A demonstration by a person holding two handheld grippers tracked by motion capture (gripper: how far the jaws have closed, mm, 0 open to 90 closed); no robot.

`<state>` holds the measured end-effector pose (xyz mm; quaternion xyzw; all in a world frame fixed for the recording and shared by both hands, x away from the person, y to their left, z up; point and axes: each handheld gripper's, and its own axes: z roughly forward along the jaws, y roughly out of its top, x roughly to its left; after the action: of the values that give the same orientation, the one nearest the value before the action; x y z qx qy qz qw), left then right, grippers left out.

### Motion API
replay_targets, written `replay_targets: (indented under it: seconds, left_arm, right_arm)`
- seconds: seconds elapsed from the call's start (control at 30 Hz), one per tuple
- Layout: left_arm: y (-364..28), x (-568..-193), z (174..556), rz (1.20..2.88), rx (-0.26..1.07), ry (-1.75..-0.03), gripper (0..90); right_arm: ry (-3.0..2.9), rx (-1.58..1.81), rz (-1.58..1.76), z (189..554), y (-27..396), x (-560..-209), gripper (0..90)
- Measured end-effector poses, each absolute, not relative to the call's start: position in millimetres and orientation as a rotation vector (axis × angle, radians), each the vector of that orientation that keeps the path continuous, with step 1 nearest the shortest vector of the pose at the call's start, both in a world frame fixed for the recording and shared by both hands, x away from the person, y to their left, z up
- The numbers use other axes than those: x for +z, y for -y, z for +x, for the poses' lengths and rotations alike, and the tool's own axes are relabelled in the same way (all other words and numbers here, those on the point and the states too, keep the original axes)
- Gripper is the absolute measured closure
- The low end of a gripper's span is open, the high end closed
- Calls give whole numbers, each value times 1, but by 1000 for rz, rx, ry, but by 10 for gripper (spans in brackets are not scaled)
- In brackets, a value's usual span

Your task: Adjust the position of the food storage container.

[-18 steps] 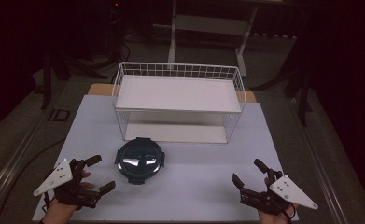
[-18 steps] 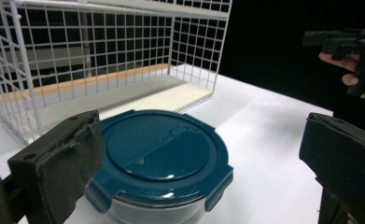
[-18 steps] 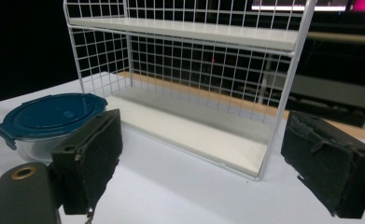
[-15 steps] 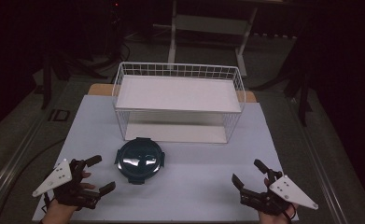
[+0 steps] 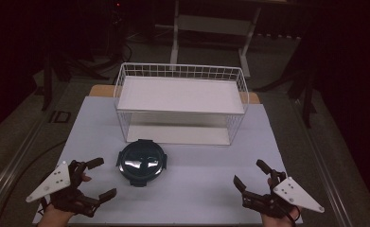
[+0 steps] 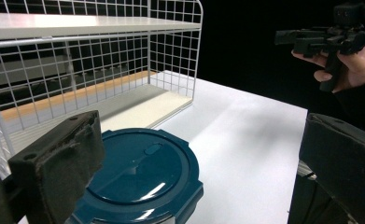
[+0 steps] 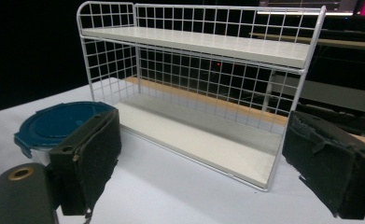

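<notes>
risk: could knock blue box off table | cause: left gripper so near | jaws: left and right gripper wide open, holding nothing

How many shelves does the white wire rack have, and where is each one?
2. The white wire rack has an upper shelf at the top, inside the wire rim, and a lower shelf at its base on the table, just behind the dark blue round container. Both shelves are bare.

place: lab | evidence: dark room, white table, equipment stands behind (dimly lit)
</notes>
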<state>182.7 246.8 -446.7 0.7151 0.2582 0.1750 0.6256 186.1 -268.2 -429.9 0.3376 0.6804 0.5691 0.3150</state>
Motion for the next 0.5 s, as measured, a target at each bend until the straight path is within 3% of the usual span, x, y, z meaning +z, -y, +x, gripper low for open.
replay_targets:
  seconds: [0.27,0.5]
  left_arm:
    - [-265,-440,197,1649,372,-625,0]
    - [-279,-445,219,1696,383,-682,82]
  right_arm:
    - [-1799,1506,893,186,267,-428,118]
    - [-1802,1501,894,187,267,-429,119]
